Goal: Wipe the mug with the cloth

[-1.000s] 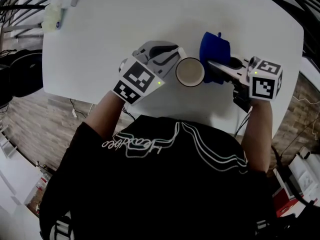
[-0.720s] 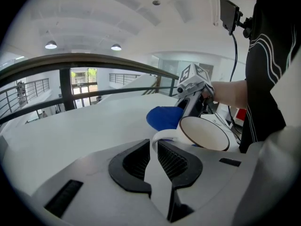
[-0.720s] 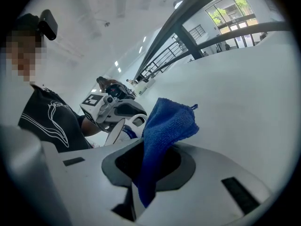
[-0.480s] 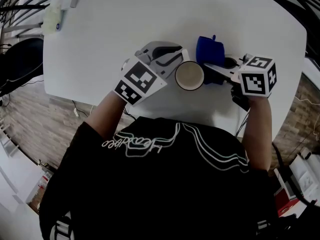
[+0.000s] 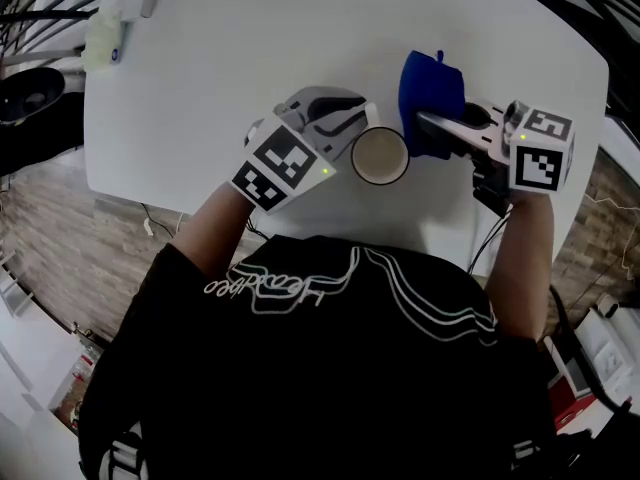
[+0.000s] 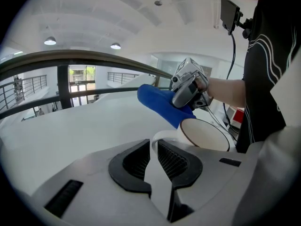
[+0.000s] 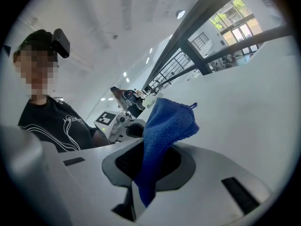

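A white mug (image 5: 380,155) with a dark rim stands on the white table (image 5: 220,58). My left gripper (image 5: 353,136) is shut on its handle; in the left gripper view the pale handle (image 6: 154,142) sits pinched between the black pads, with the mug's mouth (image 6: 207,134) just beyond. My right gripper (image 5: 426,124) is shut on a blue cloth (image 5: 432,100), held just right of the mug. In the right gripper view the cloth (image 7: 164,126) rises from between the jaws. The left gripper view also shows the cloth (image 6: 160,103) touching or just above the mug's far rim.
A pale green object and a white packet (image 5: 112,23) lie at the table's far left corner. The table's near edge runs just below the mug. Cables (image 5: 487,230) hang by my right hand. A dark chair (image 5: 30,93) stands off the left edge.
The right gripper with the cloth drew in toward the mug, then came back out to the right and slightly higher. The left gripper and mug have stayed put.
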Demonstrator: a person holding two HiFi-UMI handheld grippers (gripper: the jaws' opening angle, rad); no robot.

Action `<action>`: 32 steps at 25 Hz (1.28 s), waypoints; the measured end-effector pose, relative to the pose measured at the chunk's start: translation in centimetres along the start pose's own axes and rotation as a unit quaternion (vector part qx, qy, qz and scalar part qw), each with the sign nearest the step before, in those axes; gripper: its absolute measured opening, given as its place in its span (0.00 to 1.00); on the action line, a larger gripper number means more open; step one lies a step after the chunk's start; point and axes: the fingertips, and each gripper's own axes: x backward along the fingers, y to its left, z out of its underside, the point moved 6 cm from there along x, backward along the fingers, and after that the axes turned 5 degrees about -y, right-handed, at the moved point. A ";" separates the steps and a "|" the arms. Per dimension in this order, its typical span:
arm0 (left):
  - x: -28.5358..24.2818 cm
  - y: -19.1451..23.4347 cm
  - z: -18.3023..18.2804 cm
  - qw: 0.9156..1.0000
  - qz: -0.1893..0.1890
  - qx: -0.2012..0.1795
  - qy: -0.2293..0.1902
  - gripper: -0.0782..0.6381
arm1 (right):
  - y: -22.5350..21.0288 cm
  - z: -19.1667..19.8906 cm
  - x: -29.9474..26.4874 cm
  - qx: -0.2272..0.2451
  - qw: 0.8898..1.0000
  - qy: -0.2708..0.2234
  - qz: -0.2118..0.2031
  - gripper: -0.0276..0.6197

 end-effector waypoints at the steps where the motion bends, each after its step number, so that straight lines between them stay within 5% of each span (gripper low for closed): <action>1: 0.0 0.0 0.0 1.000 0.001 -0.001 0.001 0.19 | 0.2 -0.3 -0.1 0.007 1.000 0.004 -0.004 0.12; 9: -0.3 0.0 -0.1 1.000 0.006 0.006 -0.001 0.19 | 0.5 -0.1 -1.9 0.033 0.998 0.046 -0.030 0.12; 24: -0.7 0.7 0.2 1.000 0.010 0.028 -0.005 0.19 | -2.5 2.4 -4.6 0.013 0.992 0.112 0.053 0.12; 32: 3.8 -0.1 1.1 0.996 -0.058 0.061 -0.017 0.21 | 0.5 2.1 -0.3 0.077 0.987 0.002 0.138 0.12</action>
